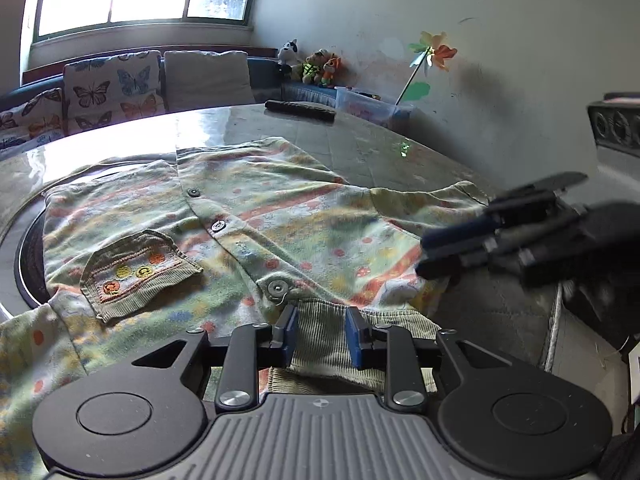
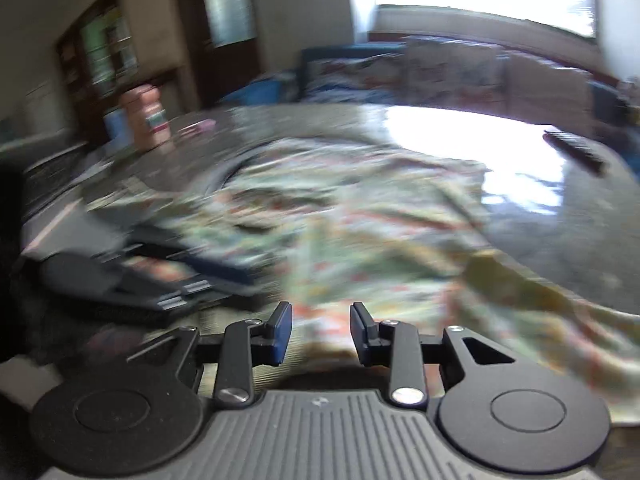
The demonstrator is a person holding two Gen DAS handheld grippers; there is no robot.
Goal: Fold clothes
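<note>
The left gripper [image 1: 322,334] is closest to us, at 6 o'clock in its own view, and its blue pads stand a little apart over the ribbed collar [image 1: 320,320] of the shirt [image 1: 256,216]; they seem to press on nothing, so it looks open. The right gripper [image 2: 320,334] is open too, with only blurry cloth under the gap, and in the left view it hangs over the shirt's edge at 3 o'clock. The shirt lies flat and buttoned on the round table [image 1: 360,136], pocket [image 1: 136,268] at 9 o'clock, one sleeve [image 1: 432,196] reaching toward 2 o'clock. I think the folding has hardly begun: no side is turned over yet, and both sleeves and the body still need folding. The near table edge sits close at 4 o'clock. Past the shirt the table is bare until the dark remote [image 1: 300,110] at 12 o'clock, so there is room to push cloth that way. Bottles [image 2: 150,114] stand far off at 10 o'clock in the right view.
</note>
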